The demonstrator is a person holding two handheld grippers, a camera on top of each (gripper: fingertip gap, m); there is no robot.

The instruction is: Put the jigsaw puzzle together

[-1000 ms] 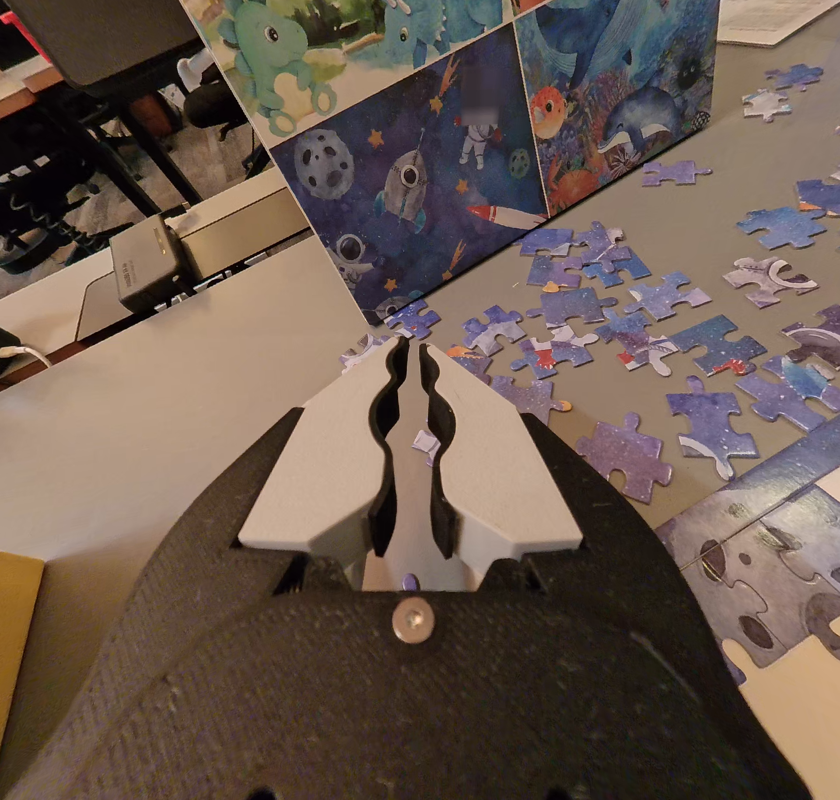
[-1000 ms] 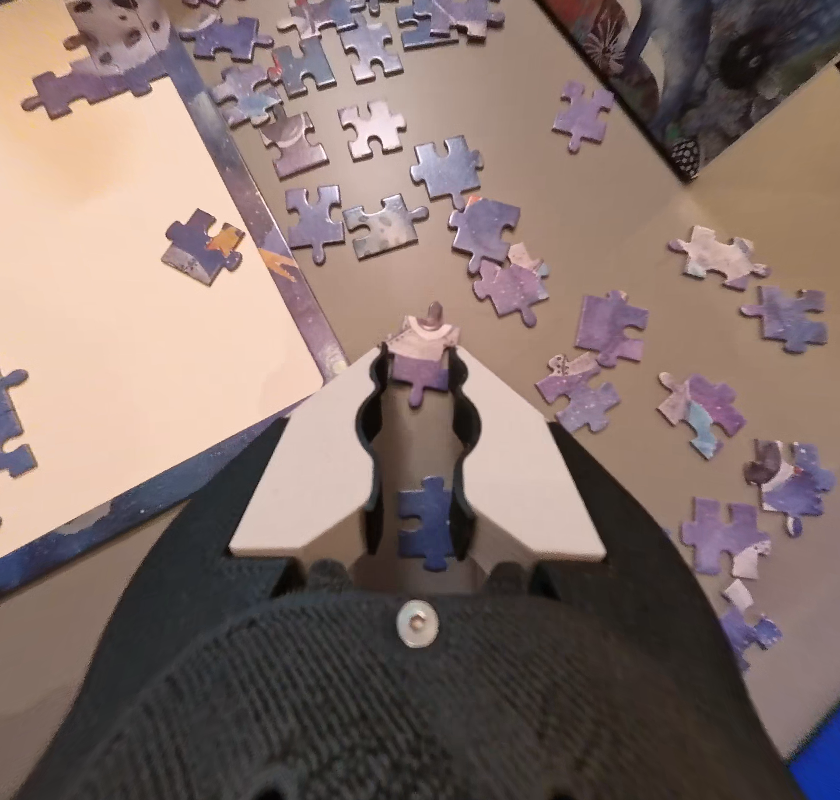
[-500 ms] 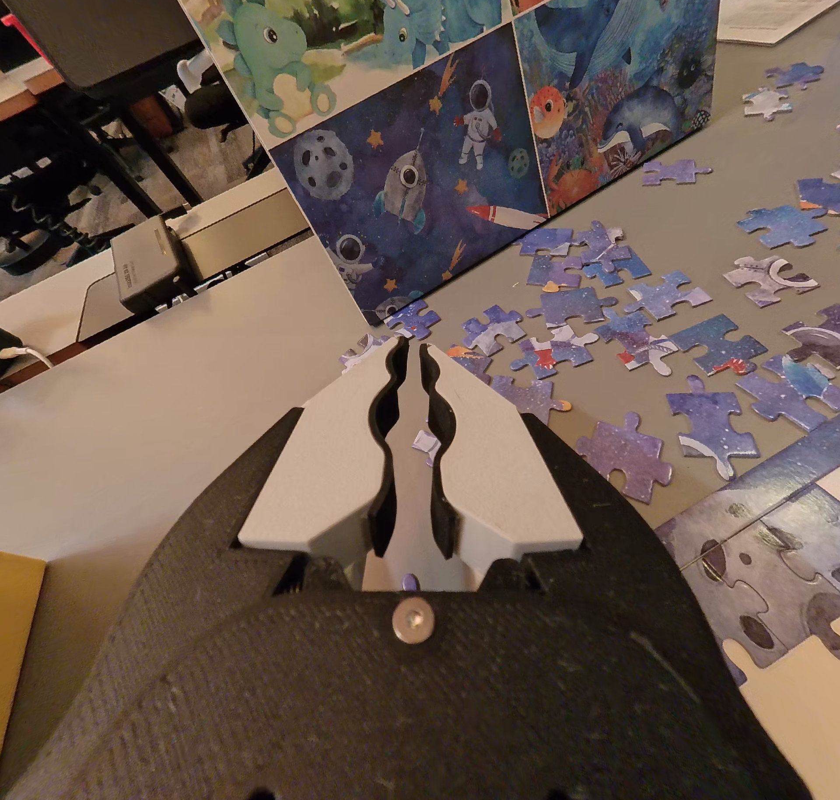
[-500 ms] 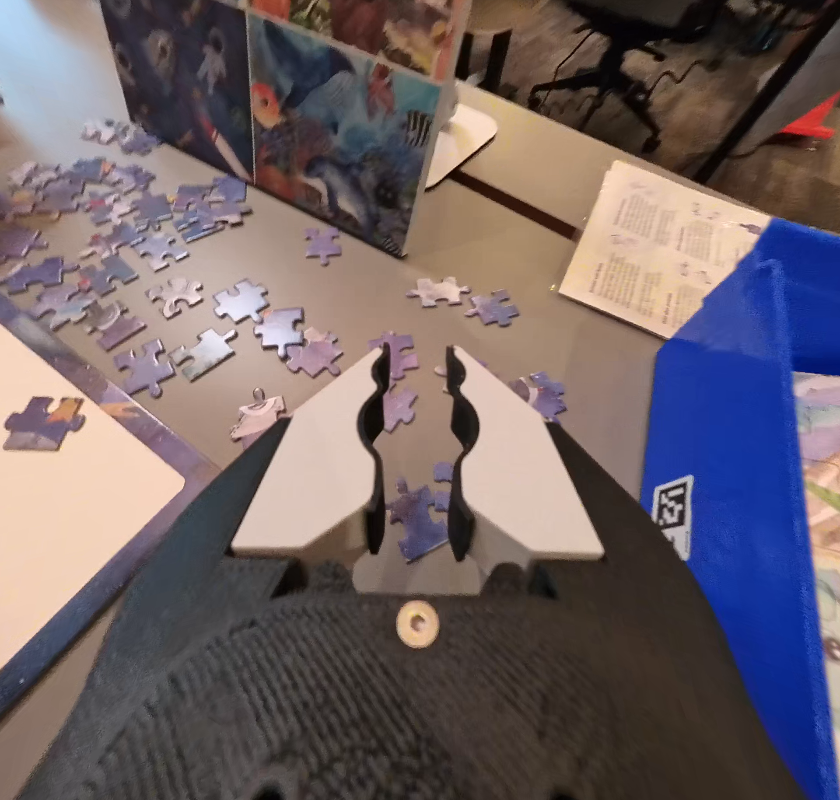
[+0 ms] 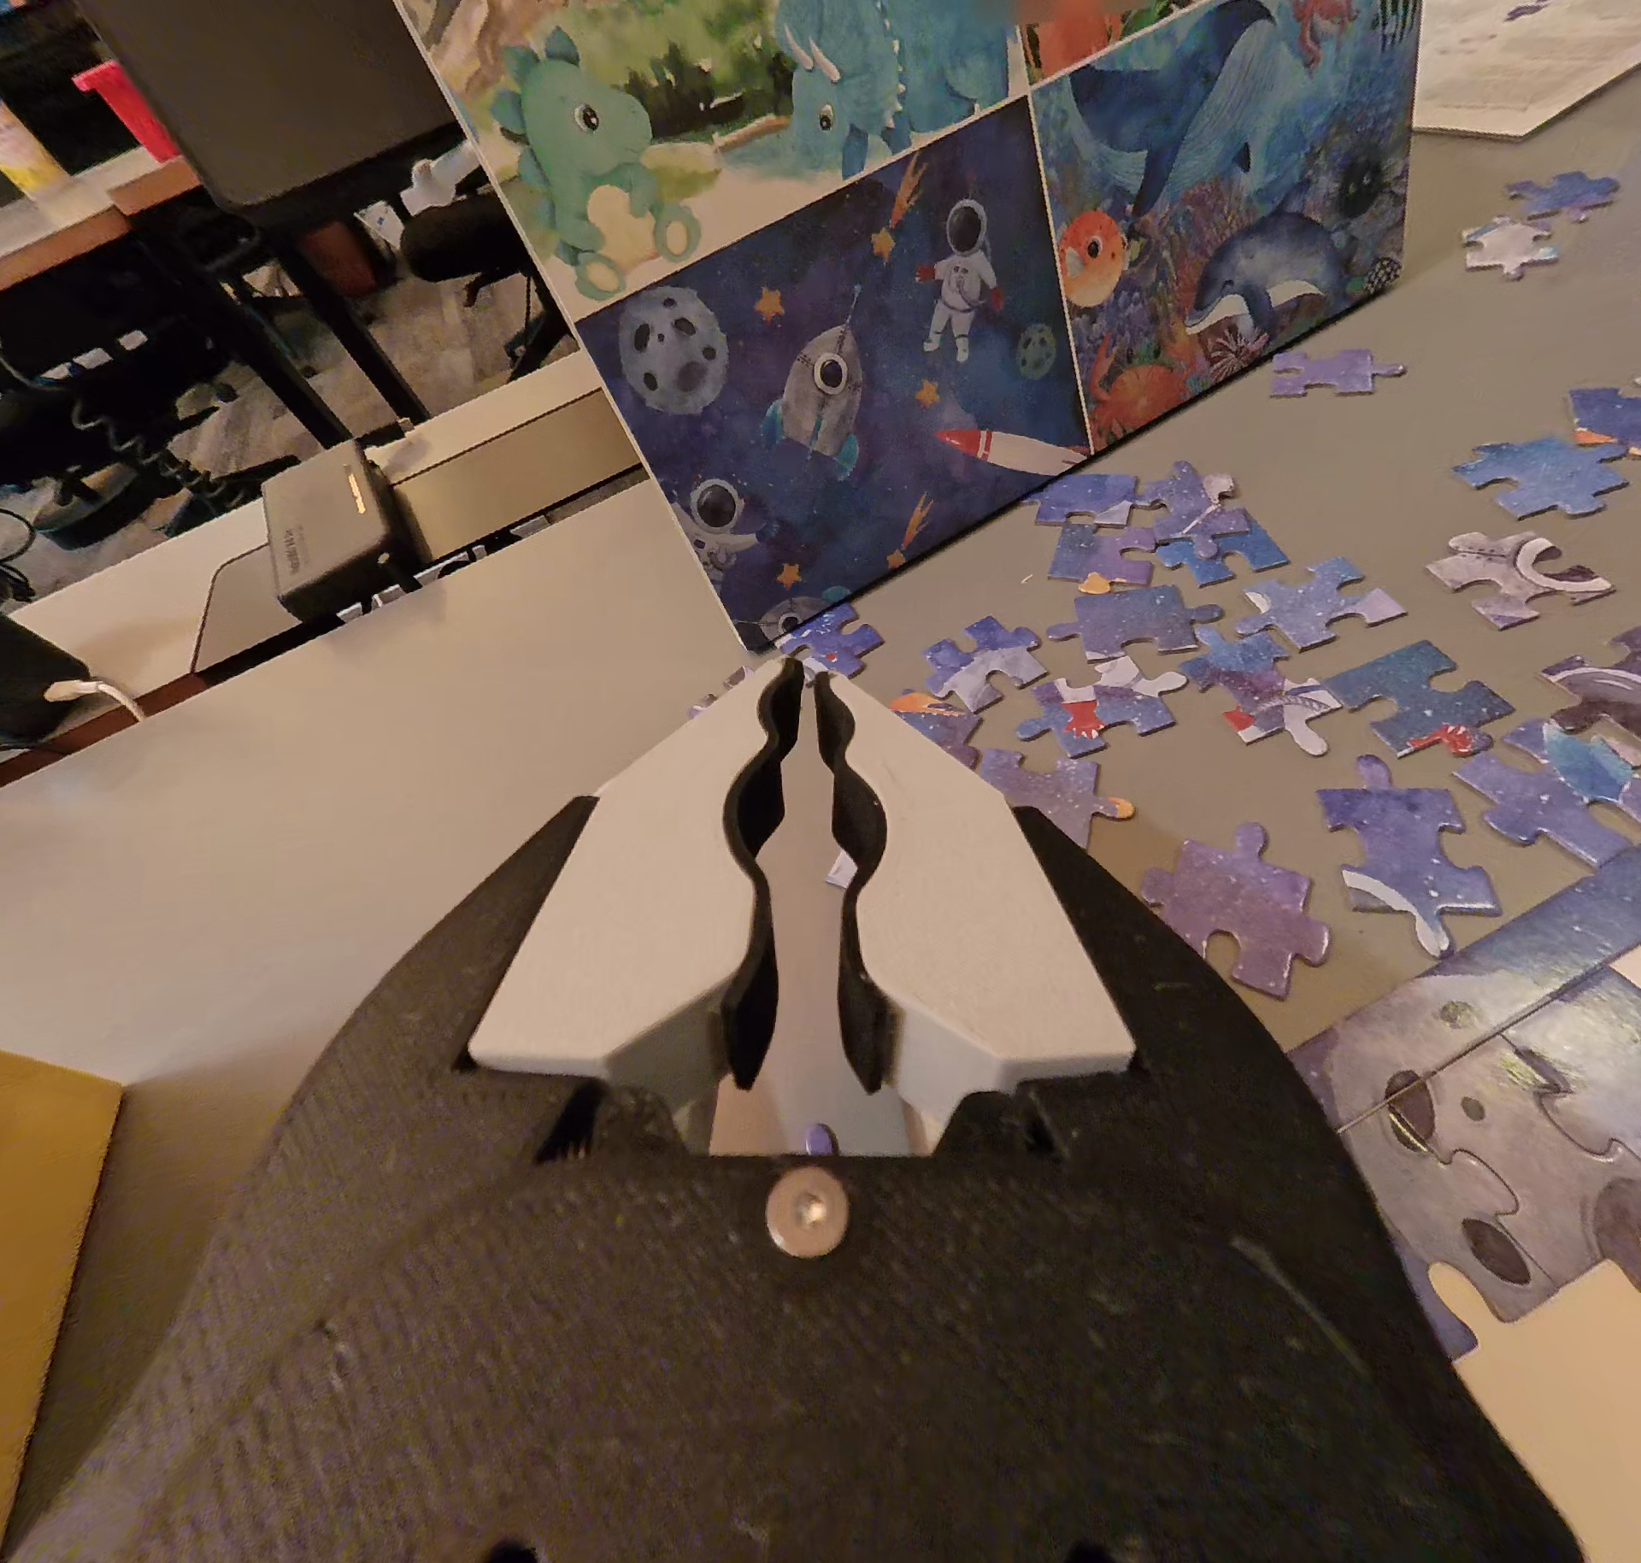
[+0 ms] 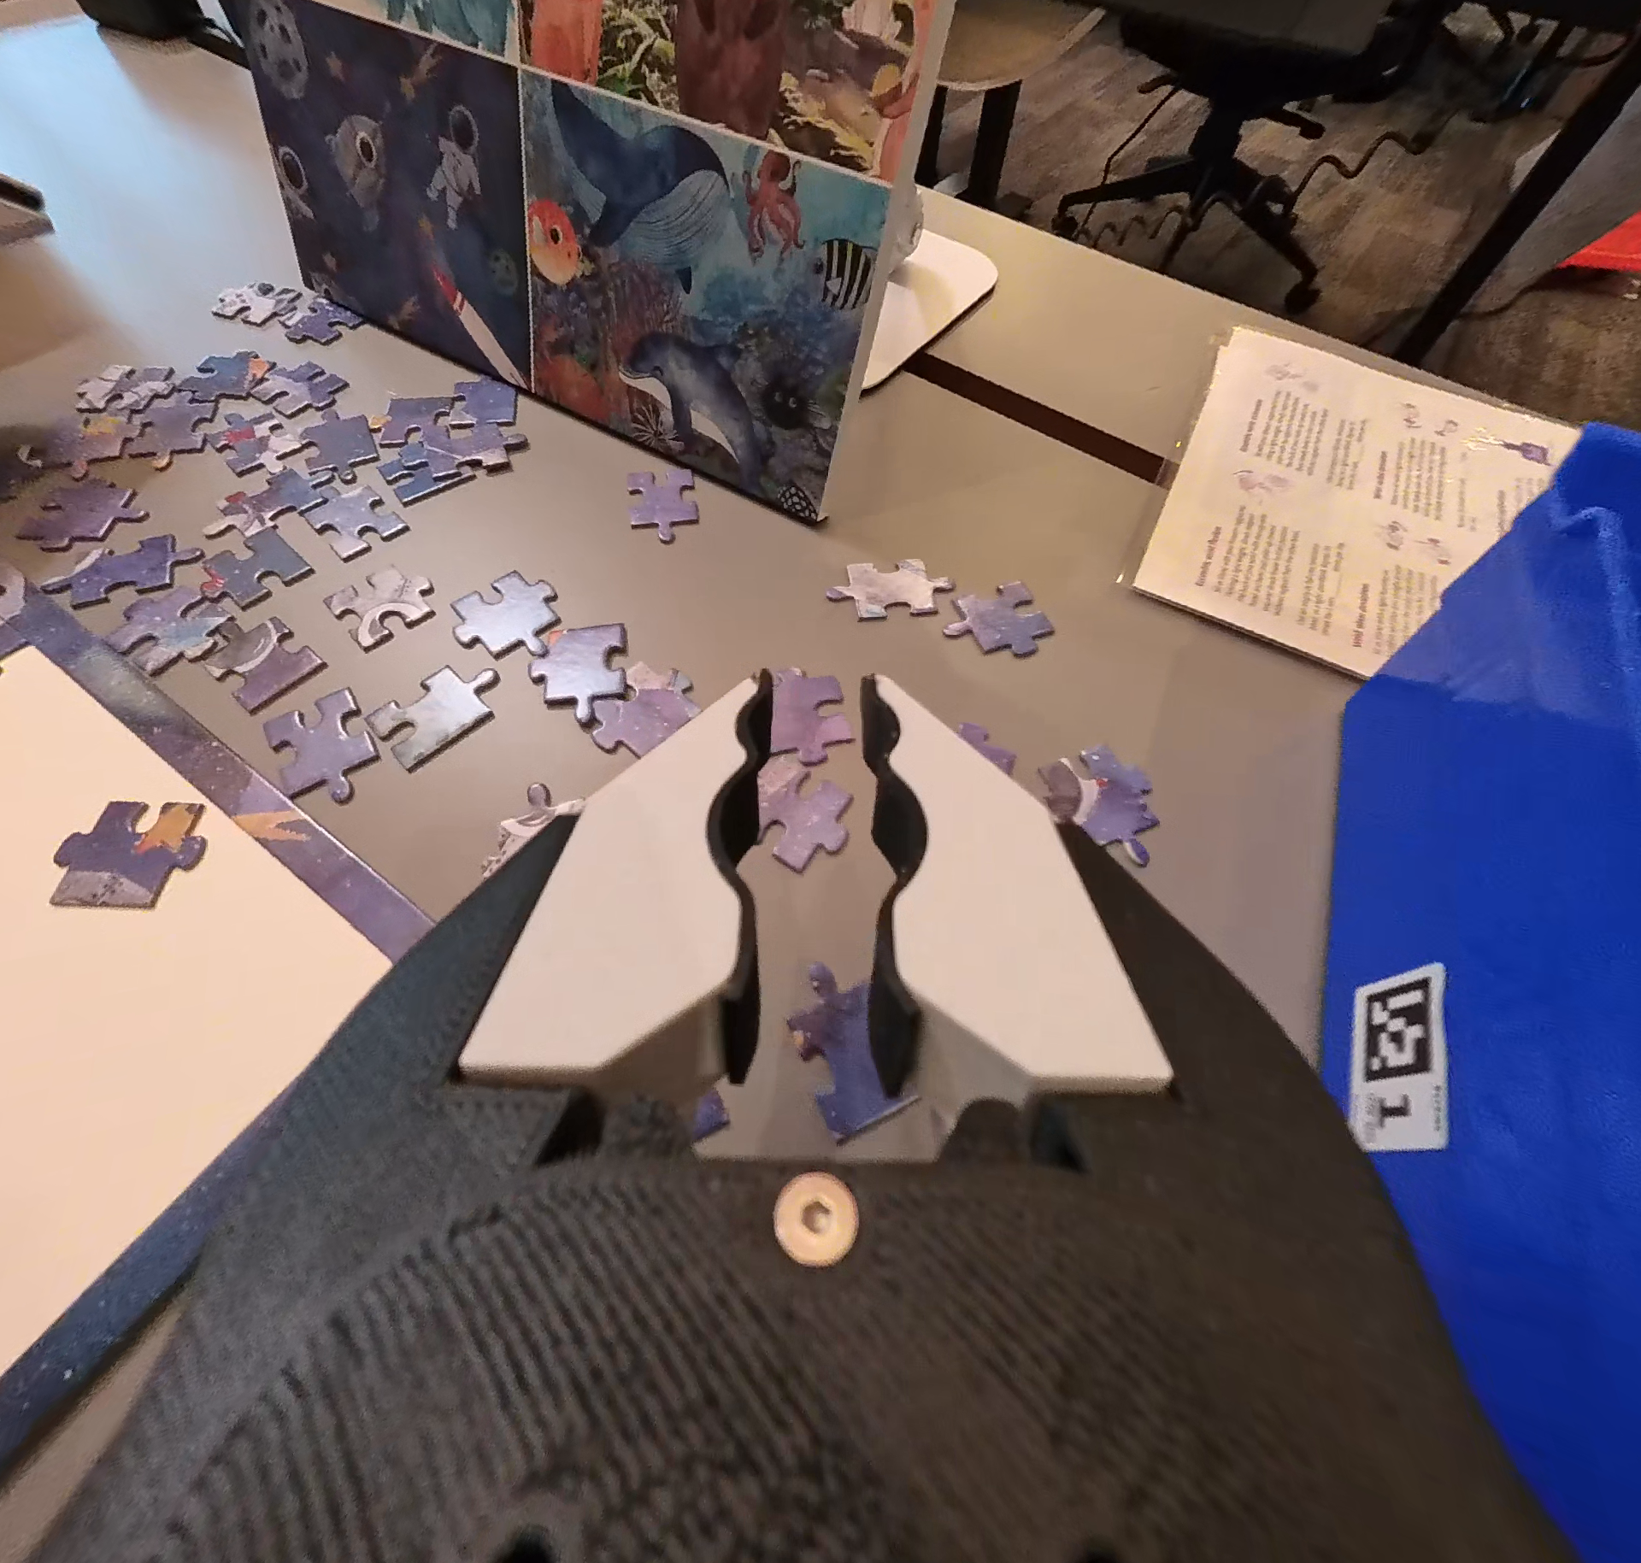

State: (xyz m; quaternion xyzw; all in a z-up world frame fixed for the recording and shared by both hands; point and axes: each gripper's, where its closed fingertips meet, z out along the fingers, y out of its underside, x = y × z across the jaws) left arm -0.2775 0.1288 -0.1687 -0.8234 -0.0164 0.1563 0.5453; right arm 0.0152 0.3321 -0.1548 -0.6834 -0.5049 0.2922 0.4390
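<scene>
My left gripper (image 5: 808,679) is shut with nothing between its pads. It hovers over the grey table (image 5: 311,854) by the near corner of the upright picture box (image 5: 888,322). Loose purple and blue puzzle pieces (image 5: 1234,908) lie to its right. My right gripper (image 6: 815,681) is open and holds nothing. It hangs above loose pieces on the table, and a purple piece (image 6: 804,717) shows through the gap between its fingers without touching the pads. A white and purple piece (image 6: 533,819) lies at its left flank.
A cream puzzle board with a blue border (image 6: 133,1076) lies at the left, with one piece (image 6: 129,850) on it. Its assembled corner shows in the left wrist view (image 5: 1510,1121). A blue cloth (image 6: 1510,810) and a printed sheet (image 6: 1332,499) are at the right. A black box (image 5: 328,526) is at the far left. One gripper's finger ends stand about 35 centimetres off the other's.
My right gripper let go of the white and purple piece it had at its tips, rose and tilted up to look across the table, and its jaws narrowed a little. My left gripper stayed put.
</scene>
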